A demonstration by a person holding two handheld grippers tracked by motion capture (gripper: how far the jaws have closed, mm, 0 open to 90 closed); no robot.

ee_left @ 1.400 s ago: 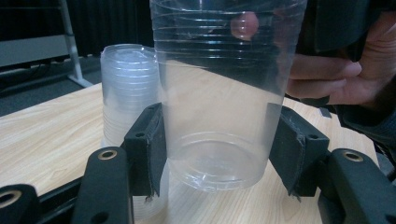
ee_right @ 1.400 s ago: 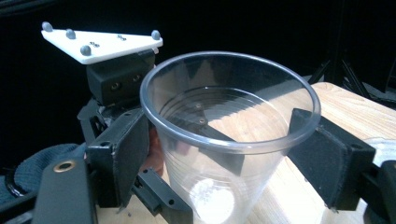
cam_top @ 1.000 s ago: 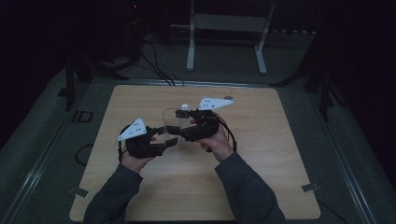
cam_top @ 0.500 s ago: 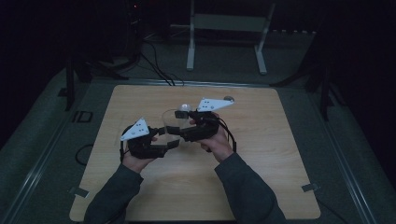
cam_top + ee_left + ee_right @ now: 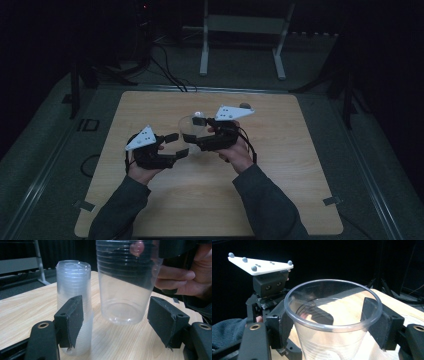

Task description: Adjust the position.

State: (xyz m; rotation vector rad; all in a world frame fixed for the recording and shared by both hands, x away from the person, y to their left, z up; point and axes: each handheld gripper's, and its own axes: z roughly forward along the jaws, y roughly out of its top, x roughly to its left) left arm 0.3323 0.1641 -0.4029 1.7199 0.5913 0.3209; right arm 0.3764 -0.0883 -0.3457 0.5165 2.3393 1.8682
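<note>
A clear plastic cup hangs upright just above the table, and my right gripper is shut on it below the rim, having closed in on it over the last second. In the high view this cup sits at the right gripper. My left gripper is open, its jaws having just been opening. The cup's base hangs between them, touching neither pad. An upside-down stack of clear cups stands on the table behind the left gripper's left pad. In the high view the left gripper points right at the cup.
The wooden table has bare room on all sides of the hands. A white metal stand and cables lie on the floor beyond its far edge. The left gripper's body with its white plate faces the right gripper's camera.
The left gripper's jaws have spread apart from shut to open beside the cup. Both hands have kept their places, and the right gripper still holds the cup.
</note>
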